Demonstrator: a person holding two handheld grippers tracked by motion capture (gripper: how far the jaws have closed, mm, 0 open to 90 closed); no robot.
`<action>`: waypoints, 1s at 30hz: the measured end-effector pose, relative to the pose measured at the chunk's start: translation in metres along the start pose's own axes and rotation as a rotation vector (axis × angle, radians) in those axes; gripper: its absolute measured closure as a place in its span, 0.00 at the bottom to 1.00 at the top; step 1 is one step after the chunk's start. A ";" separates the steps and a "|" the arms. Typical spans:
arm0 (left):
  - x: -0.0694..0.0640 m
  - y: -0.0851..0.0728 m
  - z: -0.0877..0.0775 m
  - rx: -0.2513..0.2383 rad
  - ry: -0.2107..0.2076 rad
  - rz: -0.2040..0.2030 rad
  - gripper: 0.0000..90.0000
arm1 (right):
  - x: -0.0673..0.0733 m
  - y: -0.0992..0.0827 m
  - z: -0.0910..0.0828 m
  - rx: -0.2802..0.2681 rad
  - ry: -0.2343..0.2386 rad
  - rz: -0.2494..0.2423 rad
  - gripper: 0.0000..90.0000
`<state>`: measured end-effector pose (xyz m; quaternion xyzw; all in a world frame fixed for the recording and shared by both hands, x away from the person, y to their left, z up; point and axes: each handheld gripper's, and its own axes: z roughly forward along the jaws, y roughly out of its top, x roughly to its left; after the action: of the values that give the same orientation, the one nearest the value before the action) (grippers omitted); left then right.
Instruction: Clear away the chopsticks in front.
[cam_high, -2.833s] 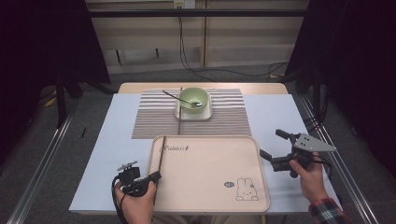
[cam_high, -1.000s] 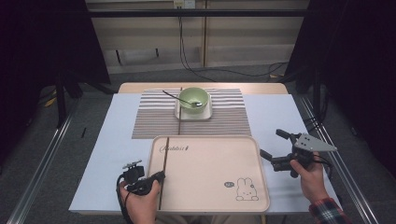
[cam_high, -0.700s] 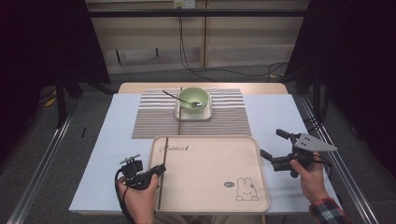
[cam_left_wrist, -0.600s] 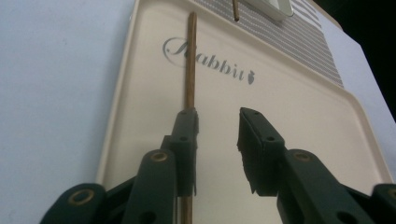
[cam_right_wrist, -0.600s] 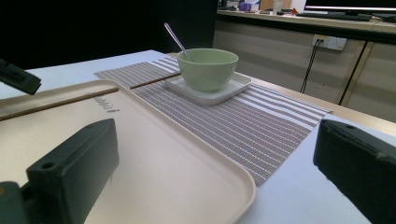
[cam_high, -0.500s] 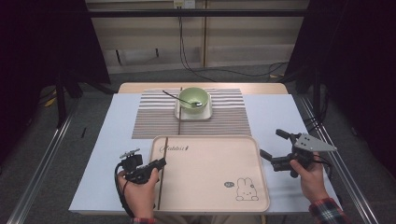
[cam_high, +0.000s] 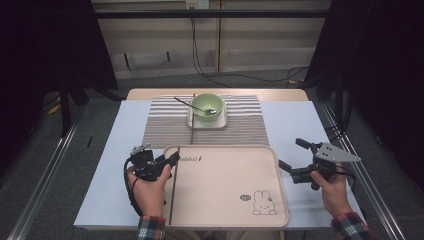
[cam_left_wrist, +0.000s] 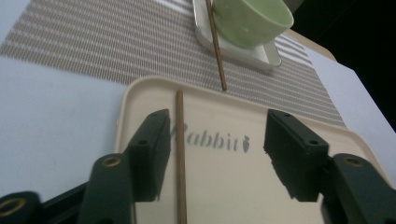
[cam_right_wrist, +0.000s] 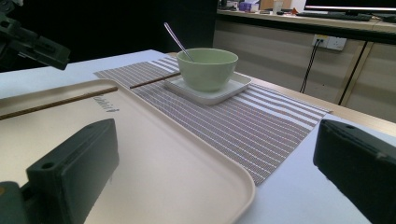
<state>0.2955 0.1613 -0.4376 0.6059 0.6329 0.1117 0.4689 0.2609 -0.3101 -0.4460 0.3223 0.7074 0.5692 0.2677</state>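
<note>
A thin brown chopstick (cam_high: 174, 186) lies along the left side of the beige rabbit tray (cam_high: 225, 200). My left gripper (cam_high: 171, 160) hovers over its far end. In the left gripper view the jaws of my left gripper (cam_left_wrist: 215, 126) have just been opening. The chopstick (cam_left_wrist: 180, 154) rests on the tray (cam_left_wrist: 233, 186) between them, close to the left jaw, with no pad pressing on it. A second chopstick (cam_high: 192, 119) lies on the striped placemat (cam_high: 240, 127) beside the green bowl (cam_high: 208, 104). My right gripper (cam_high: 290, 152) is open and holds nothing at the tray's right edge.
The bowl holds a spoon (cam_high: 186, 103) and stands on a white square plate (cam_high: 220, 121). In the right gripper view the bowl (cam_right_wrist: 208, 67) sits beyond the tray (cam_right_wrist: 140, 154), with the left gripper (cam_right_wrist: 28, 39) at the top left. A blue-white sheet (cam_high: 120, 150) covers the table.
The left hand has moved away from the person along the tray's left side and its jaws have opened off the chopstick, which stays on the tray. The right hand has kept still.
</note>
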 end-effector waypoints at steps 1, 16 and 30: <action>0.000 0.002 0.001 -0.003 -0.011 -0.014 0.42 | 0.000 0.000 0.000 0.000 -0.002 0.001 0.00; -0.003 0.028 0.034 -0.047 -0.014 0.125 0.18 | -0.001 0.000 0.000 0.004 0.006 -0.009 0.00; -0.006 0.048 0.068 -0.035 0.022 0.142 0.14 | -0.001 0.000 0.000 0.002 0.004 -0.006 0.00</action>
<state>0.3754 0.1387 -0.4372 0.6398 0.5913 0.1623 0.4634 0.2614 -0.3107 -0.4459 0.3195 0.7094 0.5683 0.2676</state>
